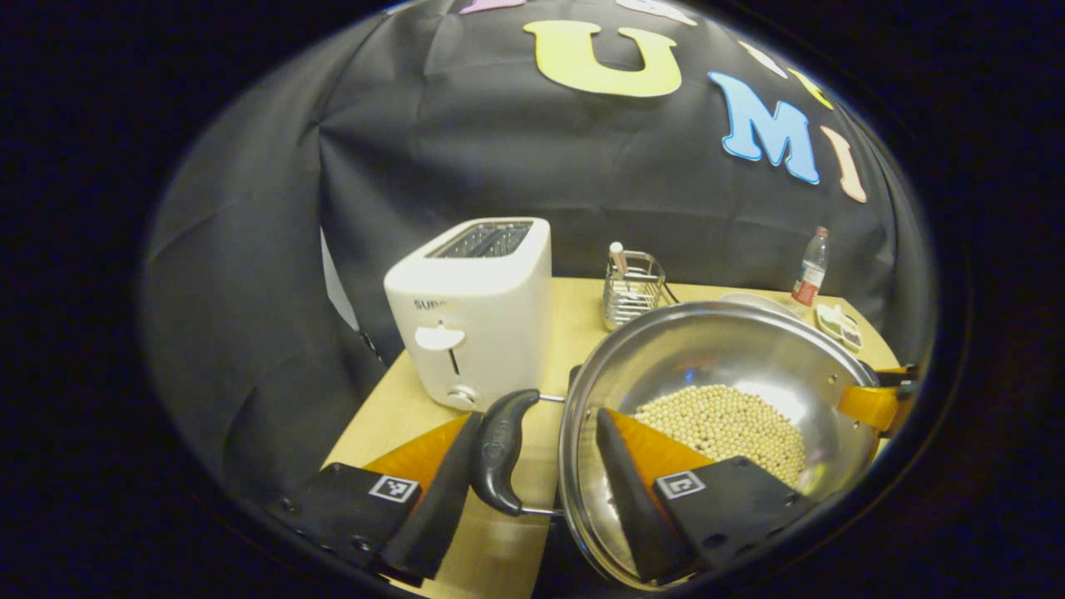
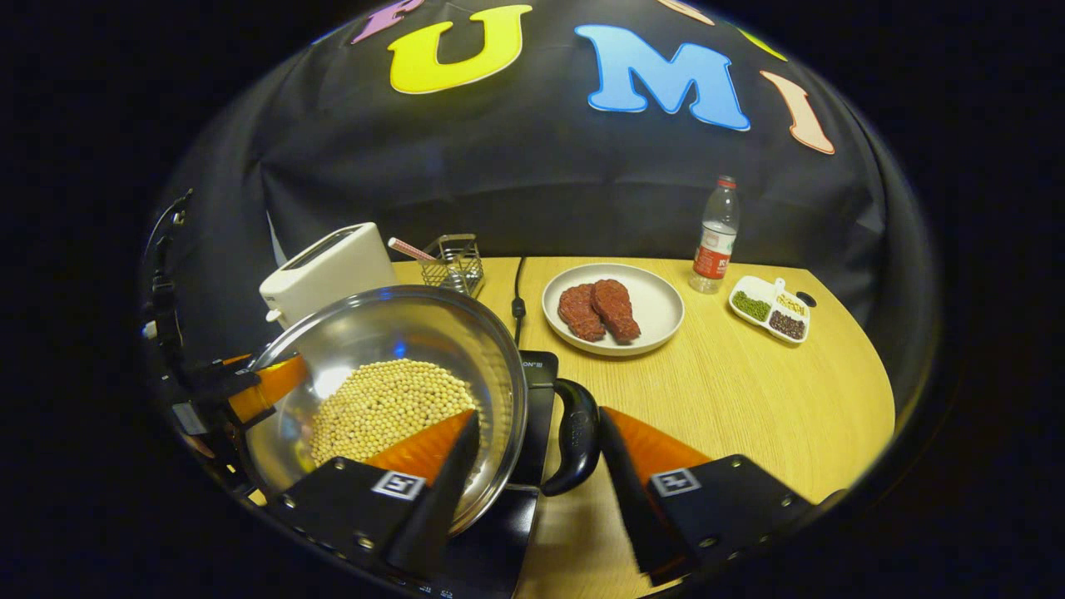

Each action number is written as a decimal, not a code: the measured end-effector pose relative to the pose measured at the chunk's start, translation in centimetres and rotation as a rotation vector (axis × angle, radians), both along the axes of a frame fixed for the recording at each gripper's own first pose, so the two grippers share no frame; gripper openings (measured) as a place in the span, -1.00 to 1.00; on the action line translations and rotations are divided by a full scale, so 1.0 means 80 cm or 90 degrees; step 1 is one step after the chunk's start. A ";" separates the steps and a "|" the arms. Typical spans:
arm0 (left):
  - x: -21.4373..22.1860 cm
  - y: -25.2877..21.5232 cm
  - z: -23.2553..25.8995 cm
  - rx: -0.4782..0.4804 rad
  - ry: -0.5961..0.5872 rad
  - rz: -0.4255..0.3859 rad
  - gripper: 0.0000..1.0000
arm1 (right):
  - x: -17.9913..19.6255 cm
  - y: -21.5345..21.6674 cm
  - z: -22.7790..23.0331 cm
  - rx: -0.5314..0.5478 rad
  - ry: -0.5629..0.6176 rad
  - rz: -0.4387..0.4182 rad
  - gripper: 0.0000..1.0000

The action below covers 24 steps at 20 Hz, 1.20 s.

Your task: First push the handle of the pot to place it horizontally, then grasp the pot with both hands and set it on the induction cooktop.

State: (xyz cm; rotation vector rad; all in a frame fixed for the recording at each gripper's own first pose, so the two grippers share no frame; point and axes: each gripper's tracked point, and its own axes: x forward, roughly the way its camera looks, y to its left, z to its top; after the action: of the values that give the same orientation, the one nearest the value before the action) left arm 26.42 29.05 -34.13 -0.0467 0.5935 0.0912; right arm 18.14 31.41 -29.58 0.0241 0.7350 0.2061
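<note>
Step in hand is judged to be the two-handed carry: the pot (image 1: 724, 399) is seen straddled at both side handles, tilted toward each camera, with pale beans (image 1: 732, 428) pooled inside.

Left gripper (image 1: 532, 466): fingers spread either side of the pot's left handle (image 1: 499, 449), one finger outside the handle, the other over the rim inside the pot. Firm pressing by both fingers can't be confirmed, so the grip state is left as cannot tell.

Right gripper (image 2: 541, 453): same layout on the right handle (image 2: 574, 445), one finger inside the rim, one outside the handle. A gap looks present on the outer side; clamping can't be told.

Induction cooktop (image 2: 532, 399) is seen as a dark slab directly under and just right of the pot; whether the pot base is touching it or held above is not shown.

Next move, as judged: pot to be levelled, centred over the cooktop and lowered evenly from both sides so the beans aren't spilled, then both handles released.

Surface: light wooden table (image 2: 749, 399), black cloth wall behind. Relative to the pot: white toaster (image 1: 474, 312) just left, wire rack (image 1: 632, 287) behind, plate (image 2: 657, 320) with two red meat pieces (image 2: 599, 309) behind-right, bottle (image 2: 715, 233) and small divided dish (image 2: 770, 308) further right, well apart
</note>
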 end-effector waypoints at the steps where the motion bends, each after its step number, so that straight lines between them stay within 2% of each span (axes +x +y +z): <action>1: -0.001 -0.004 0.022 0.007 -0.027 0.008 1.00 | -0.001 -0.004 0.012 0.006 -0.023 0.004 0.96; 6: -0.020 -0.034 0.113 0.028 -0.123 0.021 1.00 | -0.012 -0.064 0.082 0.002 -0.119 0.005 0.93; 10: -0.054 -0.092 0.181 0.036 -0.179 0.012 1.00 | -0.035 -0.136 0.136 -0.008 -0.187 -0.006 0.94; 14: -0.103 -0.164 0.239 0.036 -0.230 0.000 1.00 | -0.076 -0.201 0.182 -0.008 -0.240 -0.015 0.94; 20: -0.197 -0.277 0.298 0.033 -0.269 -0.018 0.98 | -0.148 -0.282 0.237 0.001 -0.304 -0.016 0.93; 21: -0.212 -0.291 0.308 0.034 -0.275 -0.019 0.89 | -0.163 -0.294 0.244 0.006 -0.309 -0.017 0.93; 24: -0.259 -0.335 0.346 0.047 -0.308 -0.030 0.88 | -0.201 -0.334 0.274 0.009 -0.348 -0.025 0.93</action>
State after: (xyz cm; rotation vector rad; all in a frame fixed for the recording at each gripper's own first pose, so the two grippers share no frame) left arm 5.72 2.28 -6.41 0.0171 0.1071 0.0524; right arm 2.10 4.66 -7.64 -0.0046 0.1887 0.1695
